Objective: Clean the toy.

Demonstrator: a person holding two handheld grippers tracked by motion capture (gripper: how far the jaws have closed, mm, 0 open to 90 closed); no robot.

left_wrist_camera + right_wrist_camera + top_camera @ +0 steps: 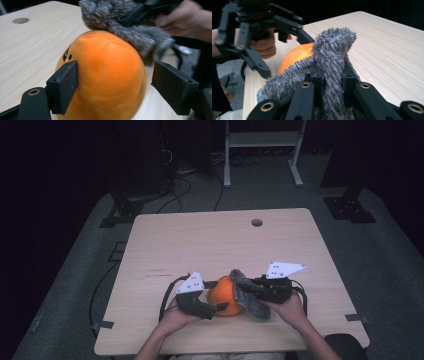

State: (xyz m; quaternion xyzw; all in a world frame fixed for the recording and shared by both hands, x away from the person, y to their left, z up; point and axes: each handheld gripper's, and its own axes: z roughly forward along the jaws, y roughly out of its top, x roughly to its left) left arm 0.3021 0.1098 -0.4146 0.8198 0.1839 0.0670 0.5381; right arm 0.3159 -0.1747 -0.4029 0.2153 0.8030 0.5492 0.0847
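Note:
An orange plush ball (222,296) with small black face marks (67,55) rests on the wooden table (215,245) near its front edge. My left gripper (216,296) straddles the ball (110,80). One pad (65,85) touches its side and the other pad (172,87) stands a little off it, so the jaws are open. A grey fuzzy cloth (248,299) lies against the ball's right and top side (130,30). My right gripper (251,289) is shut on a fold of this cloth (332,52), whose lower part hangs between the jaws.
A round hole (257,222) sits in the table's far middle. Behind the table stand a white frame (260,150) and dark stand feet (122,212) with cables on the grey floor. Bare tabletop stretches beyond the ball and to both sides.

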